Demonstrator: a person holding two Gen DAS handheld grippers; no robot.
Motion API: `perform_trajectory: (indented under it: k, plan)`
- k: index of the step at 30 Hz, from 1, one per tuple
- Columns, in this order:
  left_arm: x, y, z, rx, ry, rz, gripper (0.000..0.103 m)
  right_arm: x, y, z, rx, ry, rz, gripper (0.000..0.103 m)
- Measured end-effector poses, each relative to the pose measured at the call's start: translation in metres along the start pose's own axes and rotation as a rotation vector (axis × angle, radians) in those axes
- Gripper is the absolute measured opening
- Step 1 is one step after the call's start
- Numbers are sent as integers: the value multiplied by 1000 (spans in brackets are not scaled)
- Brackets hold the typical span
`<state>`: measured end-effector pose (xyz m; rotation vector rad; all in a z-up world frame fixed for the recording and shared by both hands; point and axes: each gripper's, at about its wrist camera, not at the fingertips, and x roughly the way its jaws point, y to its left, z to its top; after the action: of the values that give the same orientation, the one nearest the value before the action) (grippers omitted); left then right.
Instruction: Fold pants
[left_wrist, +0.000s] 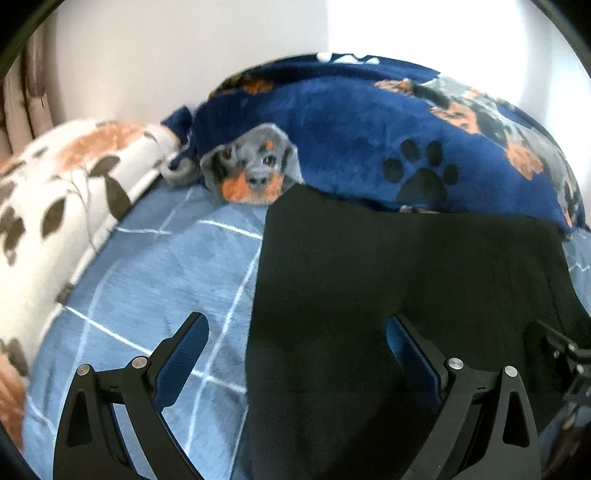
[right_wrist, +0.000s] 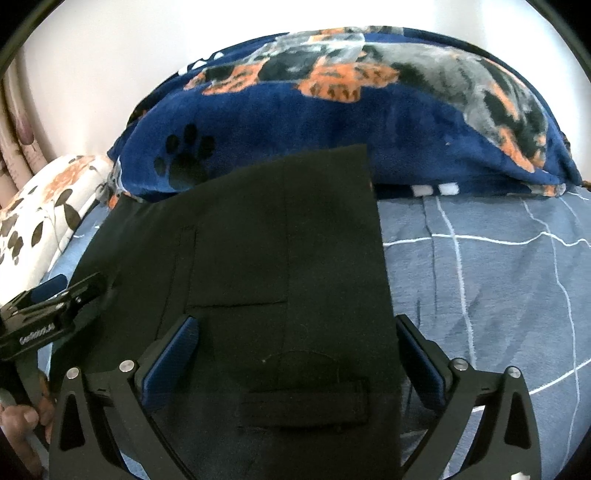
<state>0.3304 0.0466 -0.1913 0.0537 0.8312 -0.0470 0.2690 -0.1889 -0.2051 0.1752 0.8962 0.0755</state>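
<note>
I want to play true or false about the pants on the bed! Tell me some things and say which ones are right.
1. The pants are black. True.
2. The pants lie on a red bedsheet. False: the bedsheet is blue with white lines.
3. The blue blanket behind the pants has a puppy face and a paw print on it. True.
4. The right gripper is squeezed shut on the pants. False: its fingers are wide apart, one on each side of the cloth.
5. The left gripper is open. True.
6. The flowery pillow is plain green. False: it is white with orange flowers and dark leaves.
</note>
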Motion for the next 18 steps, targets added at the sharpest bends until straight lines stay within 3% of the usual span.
perform_trajectory:
  k: [4, 8, 18]
  plan:
    - [-42, -1, 1, 0, -76, 43, 97, -30, -4, -2, 24, -62, -11, 102]
    - [-102, -2, 9, -6, -166, 85, 103, -85, -13, -6, 63, -161, 38, 103]
    - [-244, -13, 12, 2, -394, 56, 103, -191, -15, -22, 43, -304, 101, 103]
